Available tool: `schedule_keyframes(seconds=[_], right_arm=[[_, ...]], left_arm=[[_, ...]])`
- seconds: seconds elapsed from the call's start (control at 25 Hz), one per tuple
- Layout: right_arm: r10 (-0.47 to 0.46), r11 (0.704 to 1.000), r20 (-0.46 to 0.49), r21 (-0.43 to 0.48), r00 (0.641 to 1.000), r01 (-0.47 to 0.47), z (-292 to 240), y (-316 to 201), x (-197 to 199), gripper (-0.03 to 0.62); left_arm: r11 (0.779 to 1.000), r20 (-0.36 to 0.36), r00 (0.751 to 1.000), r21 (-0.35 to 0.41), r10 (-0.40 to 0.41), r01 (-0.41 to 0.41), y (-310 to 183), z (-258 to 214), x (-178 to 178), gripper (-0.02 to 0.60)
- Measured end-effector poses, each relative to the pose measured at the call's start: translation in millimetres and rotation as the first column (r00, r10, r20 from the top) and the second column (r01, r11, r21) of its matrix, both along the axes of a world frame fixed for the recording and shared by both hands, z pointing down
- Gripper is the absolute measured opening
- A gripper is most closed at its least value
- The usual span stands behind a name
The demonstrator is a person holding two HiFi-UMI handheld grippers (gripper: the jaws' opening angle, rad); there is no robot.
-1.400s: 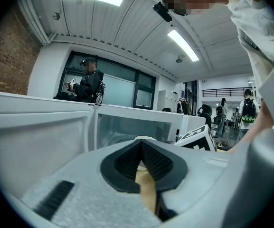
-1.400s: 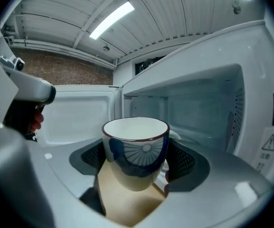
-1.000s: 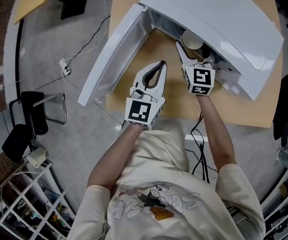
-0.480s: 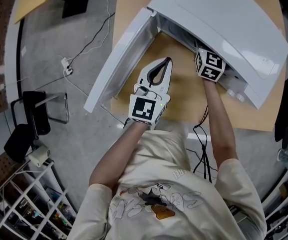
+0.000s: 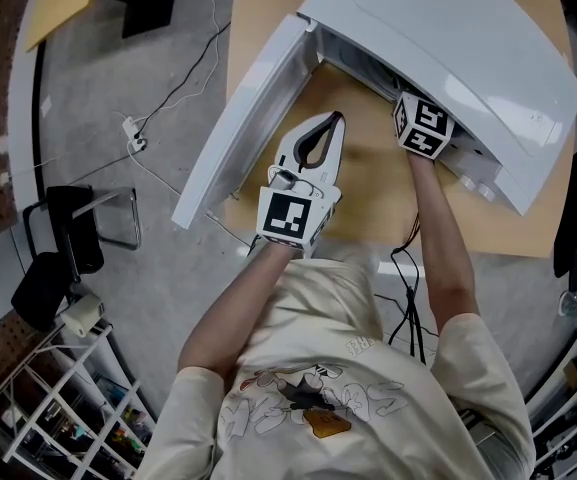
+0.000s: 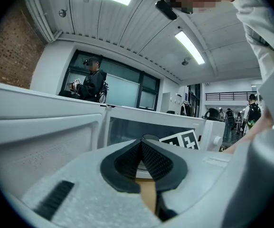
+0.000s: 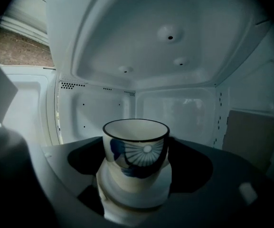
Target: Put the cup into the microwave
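Observation:
The cup (image 7: 136,151), white with a dark rim and a blue flower pattern, stands upright inside the white microwave (image 5: 448,38) cavity. It sits between the dark pads of my right gripper (image 7: 136,163), which touch both its sides while the jaws are opening. In the head view only that gripper's marker cube (image 5: 423,126) shows at the oven mouth; the cup is hidden there. My left gripper (image 5: 330,120) is shut and empty, hovering over the wooden table (image 5: 368,198) in front of the open door (image 5: 248,118). Its meeting tips (image 6: 141,144) face the microwave.
The microwave door swings out to the left, past the table's edge. Cables (image 5: 168,98) run over the grey floor, with a black chair (image 5: 68,228) and a white wire rack (image 5: 58,408) at the left. A person (image 6: 90,82) stands far off.
My right gripper has moved forward and slightly down into the microwave with the cup, which has gone out of sight in the head view. The left gripper has barely shifted.

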State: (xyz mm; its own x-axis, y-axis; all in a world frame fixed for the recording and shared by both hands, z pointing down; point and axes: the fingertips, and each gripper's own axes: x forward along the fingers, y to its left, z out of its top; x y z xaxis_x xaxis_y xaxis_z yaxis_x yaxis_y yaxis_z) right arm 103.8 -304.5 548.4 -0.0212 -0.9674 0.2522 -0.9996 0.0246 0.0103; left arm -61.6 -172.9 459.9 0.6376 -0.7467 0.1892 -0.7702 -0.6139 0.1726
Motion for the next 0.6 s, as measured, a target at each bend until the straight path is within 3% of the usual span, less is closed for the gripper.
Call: schedule_keyframes(seconds=[0.08, 0.6], right_arm=[[-0.005, 1.000, -0.007, 0.006, 1.000, 0.005, -1, 1, 0, 0.462], [-0.013, 0.997, -0.033, 0.070, 0.999, 0.015, -37, 37, -15, 0.479]], left_arm=[[1.000, 0.003, 1.000, -0.002, 0.007, -0.007, 3, 1, 1, 0.002], [0.999, -0.027, 0.999, 0.024, 0.023, -0.022, 17, -15, 3, 0.002]])
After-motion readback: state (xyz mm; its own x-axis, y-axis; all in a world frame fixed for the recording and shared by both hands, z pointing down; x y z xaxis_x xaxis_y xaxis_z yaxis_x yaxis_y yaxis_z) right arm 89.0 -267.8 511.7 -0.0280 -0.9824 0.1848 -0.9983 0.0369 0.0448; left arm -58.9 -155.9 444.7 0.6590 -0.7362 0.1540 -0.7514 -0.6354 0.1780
